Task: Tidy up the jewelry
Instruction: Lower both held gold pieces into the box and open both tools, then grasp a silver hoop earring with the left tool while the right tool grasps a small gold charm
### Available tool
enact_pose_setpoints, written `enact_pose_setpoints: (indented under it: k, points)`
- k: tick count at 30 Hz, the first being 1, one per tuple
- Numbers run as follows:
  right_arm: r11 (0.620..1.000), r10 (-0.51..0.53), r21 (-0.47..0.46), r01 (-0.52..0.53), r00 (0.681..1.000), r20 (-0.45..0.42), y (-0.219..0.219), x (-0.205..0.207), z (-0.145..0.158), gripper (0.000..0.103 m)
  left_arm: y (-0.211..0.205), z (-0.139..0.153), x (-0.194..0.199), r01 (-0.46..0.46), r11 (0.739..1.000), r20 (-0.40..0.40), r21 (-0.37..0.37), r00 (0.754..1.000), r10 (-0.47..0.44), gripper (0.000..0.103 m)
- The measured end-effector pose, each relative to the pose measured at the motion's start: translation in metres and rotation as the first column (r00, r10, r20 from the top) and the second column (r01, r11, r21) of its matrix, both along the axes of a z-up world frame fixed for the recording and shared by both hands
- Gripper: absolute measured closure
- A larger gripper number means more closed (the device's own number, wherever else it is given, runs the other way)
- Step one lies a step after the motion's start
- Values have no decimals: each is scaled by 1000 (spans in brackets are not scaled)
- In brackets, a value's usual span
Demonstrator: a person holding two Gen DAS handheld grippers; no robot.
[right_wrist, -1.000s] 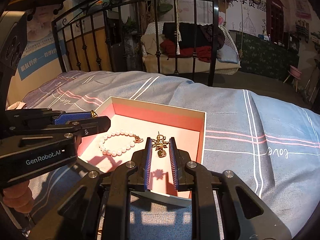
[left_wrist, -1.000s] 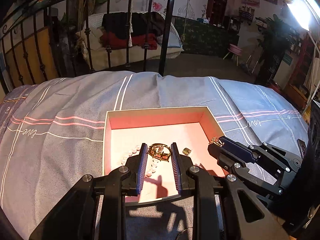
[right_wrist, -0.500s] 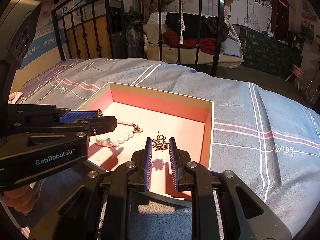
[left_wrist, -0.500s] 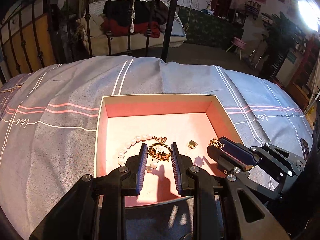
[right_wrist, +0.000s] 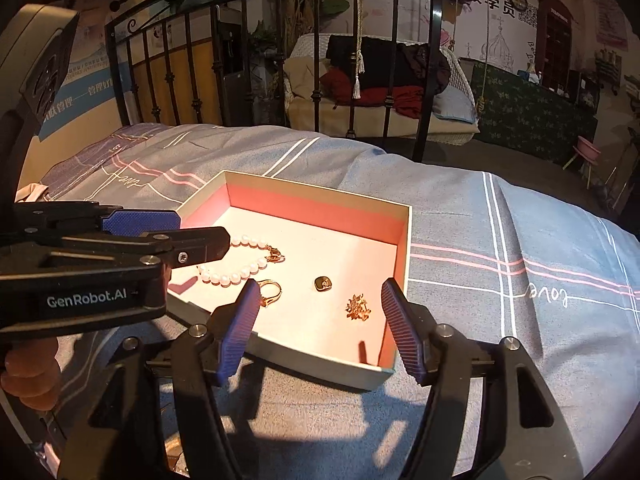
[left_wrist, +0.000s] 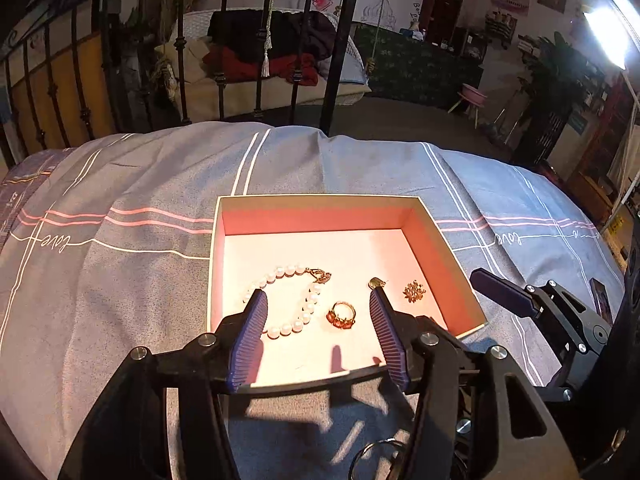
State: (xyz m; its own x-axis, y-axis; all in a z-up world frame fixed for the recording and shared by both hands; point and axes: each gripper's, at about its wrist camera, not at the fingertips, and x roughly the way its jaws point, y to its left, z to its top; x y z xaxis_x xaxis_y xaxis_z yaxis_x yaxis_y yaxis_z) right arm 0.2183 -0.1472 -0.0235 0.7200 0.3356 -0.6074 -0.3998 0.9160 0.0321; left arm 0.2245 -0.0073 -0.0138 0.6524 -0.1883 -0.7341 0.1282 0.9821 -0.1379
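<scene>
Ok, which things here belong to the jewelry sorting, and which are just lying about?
Belongs to the job:
pink-lined box
pearl bracelet
gold ring
gold brooch
small dark earring

Just lying about:
striped bedspread
iron bed frame
clothes pile
pink stool

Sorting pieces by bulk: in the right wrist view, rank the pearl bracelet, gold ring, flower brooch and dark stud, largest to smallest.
1. pearl bracelet, partly hidden behind the left gripper
2. gold ring and flower brooch: too alike to rank
3. dark stud
</scene>
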Motion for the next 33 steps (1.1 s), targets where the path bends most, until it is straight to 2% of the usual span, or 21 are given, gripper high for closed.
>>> enact_pose_setpoints:
  k: [6,11,14,17,18,22,25,33]
  points:
    - [997,-33,72,32,999,18,-36,-63,7,40,7,-1,-59,27,999,28,-30,999,-26,48]
    - [996,-27,80,30,999,-41,-56,-113,-16,41,8,-22,-107,41,999,-2,-21,999,-41,48]
    - [997,-5,79,12,996,-90,-60,-131,-32,50,6,-36,-123,50,999,-40,-20,998,-51,48]
    - [999,29,29,-25,991,-128,-55,-137,-45,64,0,-49,-128,68,998,-68,6,995,-67,48]
    - [999,37,15,-35,990,-134,-53,-137,-47,65,-3,-53,-127,73,997,-75,18,995,-71,48]
    - [996,90,-10,-92,988,-127,-40,-133,-45,65,-12,-59,-123,95,993,-70,69,993,-90,48]
    - [991,126,-30,-131,983,-134,-28,-128,-48,73,-17,-62,-118,94,992,-68,88,994,-88,50]
    - [990,130,-26,-135,981,-142,-27,-125,-53,74,-28,-65,-117,106,985,-60,134,993,-98,54]
